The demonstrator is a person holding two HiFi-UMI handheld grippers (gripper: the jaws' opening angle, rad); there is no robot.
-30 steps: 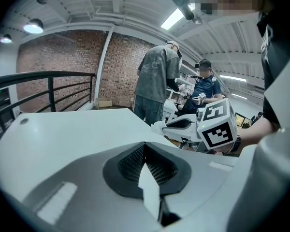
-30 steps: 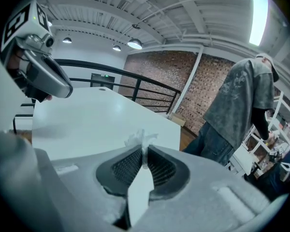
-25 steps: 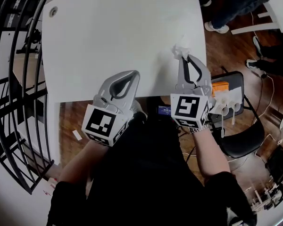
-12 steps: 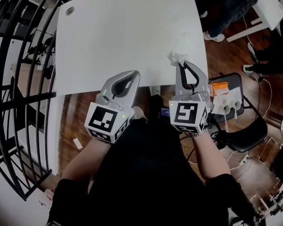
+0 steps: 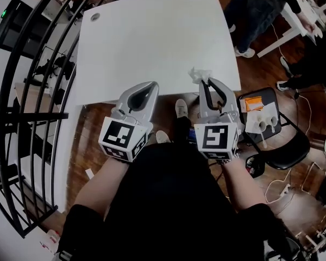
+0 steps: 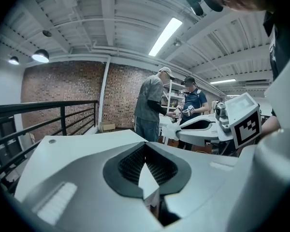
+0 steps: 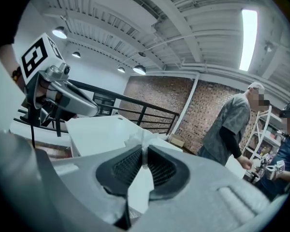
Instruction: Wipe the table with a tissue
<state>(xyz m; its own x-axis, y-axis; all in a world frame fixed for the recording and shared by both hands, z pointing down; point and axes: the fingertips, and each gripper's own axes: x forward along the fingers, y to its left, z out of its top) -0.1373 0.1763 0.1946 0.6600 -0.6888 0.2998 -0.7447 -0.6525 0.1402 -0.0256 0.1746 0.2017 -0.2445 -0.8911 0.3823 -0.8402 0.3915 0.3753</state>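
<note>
**Tissue pinched in right gripper over table's near right corner**

- Well left of the left gripper: a black railing (image 5: pixel 27 91) curves along the floor edge.
- Left gripper (image 5: pixel 154 85): jaws pressed together with nothing between them. Its tips are over the near edge of the white table (image 5: pixel 152 31), which spreads ahead of both grippers.
- Right gripper (image 5: pixel 206 81): beside the left one and apart from it. Its jaws are clamped on a white tissue (image 5: pixel 198 74).
- The tissue sticks out crumpled just beyond the tips, over the table's near right corner. Contact with the tabletop: cannot tell.
- Right of the right gripper, on the wooden floor: a black chair (image 5: pixel 285 151) carrying an orange item (image 5: pixel 254 101) and white cups (image 5: pixel 263 125).
- Ahead and right, past the table: a person (image 5: pixel 255 10) standing.
</note>
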